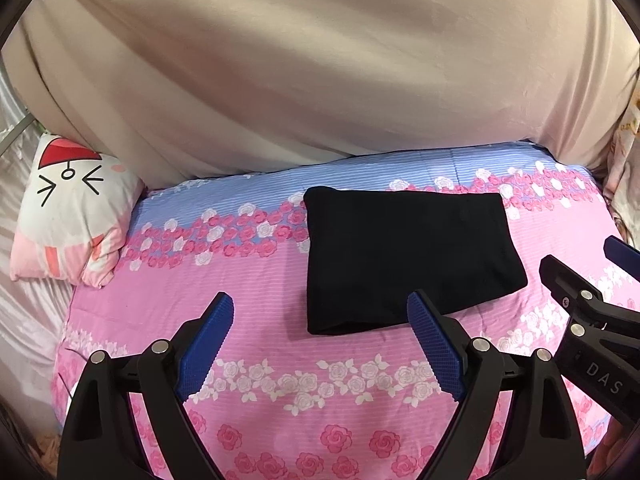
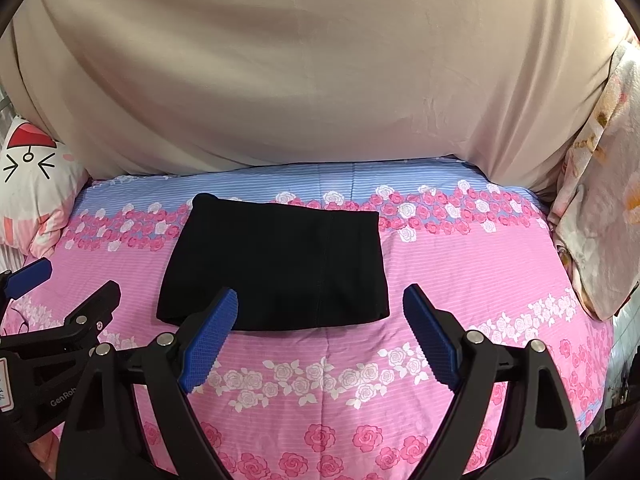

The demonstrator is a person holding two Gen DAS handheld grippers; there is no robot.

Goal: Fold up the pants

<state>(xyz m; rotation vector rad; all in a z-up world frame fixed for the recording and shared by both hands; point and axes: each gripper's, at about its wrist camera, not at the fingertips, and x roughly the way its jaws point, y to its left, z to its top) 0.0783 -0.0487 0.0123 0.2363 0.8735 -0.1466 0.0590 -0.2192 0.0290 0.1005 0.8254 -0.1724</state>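
Observation:
The black pants [image 1: 408, 256] lie folded into a compact rectangle on the pink floral bedsheet [image 1: 280, 320]; they also show in the right wrist view [image 2: 280, 264]. My left gripper [image 1: 320, 312] is open and empty, held above the sheet just in front of the pants' near edge. My right gripper [image 2: 320, 304] is open and empty, its left finger [image 2: 212, 336] overlapping the pants' near edge in view. The right gripper shows at the right edge of the left wrist view [image 1: 580, 280]; the left gripper shows at the left edge of the right wrist view [image 2: 60, 292].
A beige curtain [image 1: 320, 72] hangs behind the bed. A cat-face pillow [image 1: 72, 208] lies at the left of the sheet. A pale floral cloth [image 2: 600, 200] hangs at the right side of the bed.

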